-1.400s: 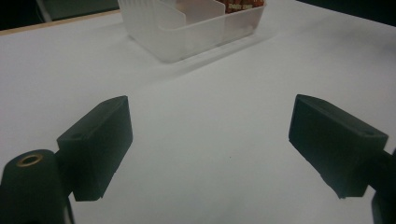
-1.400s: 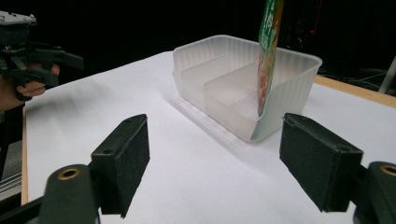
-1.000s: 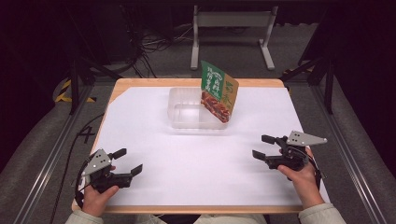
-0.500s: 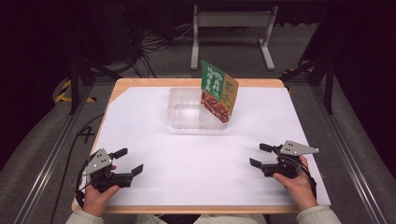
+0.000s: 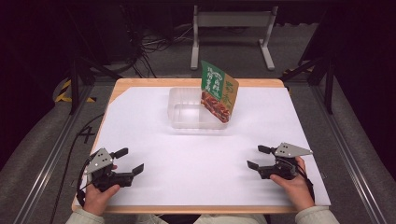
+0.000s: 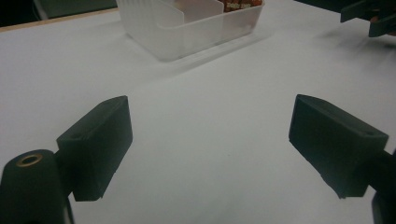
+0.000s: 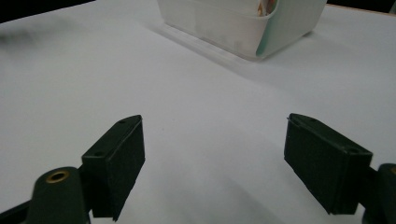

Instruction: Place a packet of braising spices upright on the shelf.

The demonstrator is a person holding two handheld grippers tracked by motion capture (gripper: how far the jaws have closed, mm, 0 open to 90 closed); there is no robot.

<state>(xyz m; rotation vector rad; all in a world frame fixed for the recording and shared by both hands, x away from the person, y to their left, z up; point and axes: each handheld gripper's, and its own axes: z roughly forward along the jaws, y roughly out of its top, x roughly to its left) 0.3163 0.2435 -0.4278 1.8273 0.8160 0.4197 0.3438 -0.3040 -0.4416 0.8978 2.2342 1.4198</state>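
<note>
left gripper: jaws wide apart, nothing in them, parked near the front left corner of the table

right gripper: same deal, jaws spread and empty, low over the white sheet at the front right

bin: clear plastic, sits toward the back middle, well apart from both grippers

packet: green and orange snack bag, standing tilted in the bin's right end, top half sticking out over the rim

where it goes wrong, my guess: that packet is only leaning there, so a sloppy grab at the top could tip it out, or fold it flat into the bin

bin risk: looks light and it's on a smooth sheet, so if a jaw bumps the wall it'll probably skate backward instead of staying put

grip risk: glossy film, thin edge. Pinch too shallow and it likely slips

fix, probably: one gripper steadies the bin while the other takes the packet
</note>
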